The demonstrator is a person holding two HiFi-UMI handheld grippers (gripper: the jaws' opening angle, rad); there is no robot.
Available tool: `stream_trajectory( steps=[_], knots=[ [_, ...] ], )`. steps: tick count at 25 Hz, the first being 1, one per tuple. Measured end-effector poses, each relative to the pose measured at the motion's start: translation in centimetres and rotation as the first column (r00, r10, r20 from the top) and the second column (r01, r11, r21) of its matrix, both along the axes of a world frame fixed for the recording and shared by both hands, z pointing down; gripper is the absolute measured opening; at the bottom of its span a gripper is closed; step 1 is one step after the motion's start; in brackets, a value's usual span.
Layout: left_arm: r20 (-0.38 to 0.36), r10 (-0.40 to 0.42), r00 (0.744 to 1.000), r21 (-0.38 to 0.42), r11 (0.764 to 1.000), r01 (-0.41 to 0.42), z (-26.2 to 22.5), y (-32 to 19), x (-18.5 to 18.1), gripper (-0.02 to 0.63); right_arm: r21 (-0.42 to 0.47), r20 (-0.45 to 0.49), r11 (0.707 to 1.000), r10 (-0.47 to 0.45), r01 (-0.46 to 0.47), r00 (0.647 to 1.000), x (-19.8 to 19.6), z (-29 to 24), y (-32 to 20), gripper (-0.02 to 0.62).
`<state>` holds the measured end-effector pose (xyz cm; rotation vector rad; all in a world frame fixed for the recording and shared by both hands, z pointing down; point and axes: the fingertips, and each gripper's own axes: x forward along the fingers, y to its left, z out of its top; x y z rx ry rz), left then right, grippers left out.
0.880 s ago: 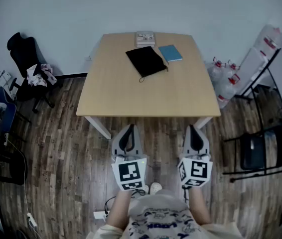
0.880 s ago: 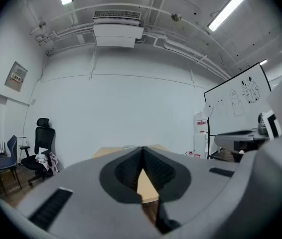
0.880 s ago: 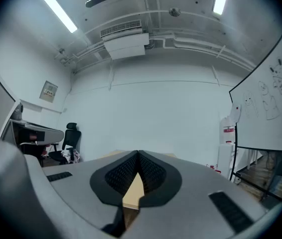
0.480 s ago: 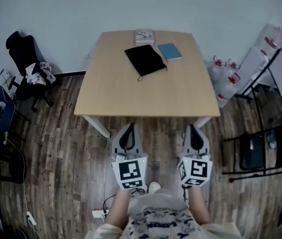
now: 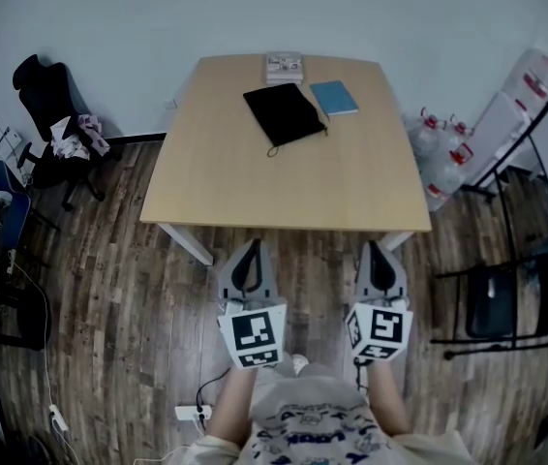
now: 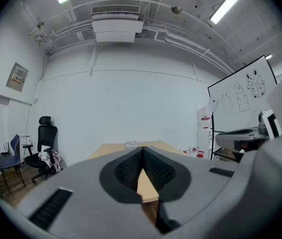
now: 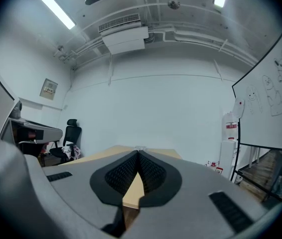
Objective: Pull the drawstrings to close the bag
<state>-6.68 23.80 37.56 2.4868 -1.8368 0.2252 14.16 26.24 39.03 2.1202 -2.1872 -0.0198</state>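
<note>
A black drawstring bag (image 5: pixel 284 113) lies flat on the far half of the wooden table (image 5: pixel 284 182), its cord loop trailing off the near corner. My left gripper (image 5: pixel 247 260) and right gripper (image 5: pixel 380 260) are held side by side in front of the table's near edge, well short of the bag. Both are shut with nothing between the jaws. In the left gripper view the left gripper (image 6: pixel 142 151) points level at the table edge (image 6: pixel 146 185). The right gripper (image 7: pixel 138 156) does the same in its own view, with the tabletop (image 7: pixel 133 190) seen between the jaw pads.
A blue notebook (image 5: pixel 333 97) and a small stack of cards or boxes (image 5: pixel 283 66) lie beside the bag at the table's far end. A black office chair (image 5: pixel 56 134) stands to the left. A folding chair (image 5: pixel 497 298) and a whiteboard stand (image 5: pixel 521 114) are at the right.
The view has shifted slightly, so the table sits a little closer and higher in frame. Both grippers keep their places and stay shut.
</note>
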Motion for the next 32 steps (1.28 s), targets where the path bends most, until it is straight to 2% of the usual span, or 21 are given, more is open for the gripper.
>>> stream_trajectory(
  steps=[5, 10, 18, 26, 32],
  knots=[
    [0.016, -0.025, 1.000, -0.022, 0.999, 0.026, 1.5, -2.2, -0.3, 0.002, -0.028, 0.006, 0.999, -0.014, 0.014, 1.000, 0.1, 1.4, -2.3, 0.002],
    [0.014, -0.028, 1.000, -0.039, 0.999, 0.028, 2.7, -7.0, 0.0, 0.002, -0.047, 0.006, 0.999, -0.009, 0.009, 1.000, 0.2, 2.4, -7.0, 0.002],
    [-0.018, -0.001, 1.000, -0.088, 0.996, -0.001, 4.9, -19.6, 1.0, 0.002, -0.085, -0.012, 0.996, 0.040, -0.041, 0.999, 1.5, 3.9, -19.1, 0.002],
    [0.048, 0.068, 0.997, -0.152, 0.987, -0.060, 6.5, -32.9, 2.8, 0.002, -0.161, -0.002, 0.982, 0.095, -0.094, 0.995, 2.8, 5.2, -32.6, 0.002],
    [0.074, 0.076, 0.994, -0.228, 0.972, -0.057, 9.1, -38.6, 3.1, 0.002, -0.257, -0.018, 0.959, 0.116, -0.117, 0.993, 3.7, 8.3, -38.6, 0.002]
  ],
)
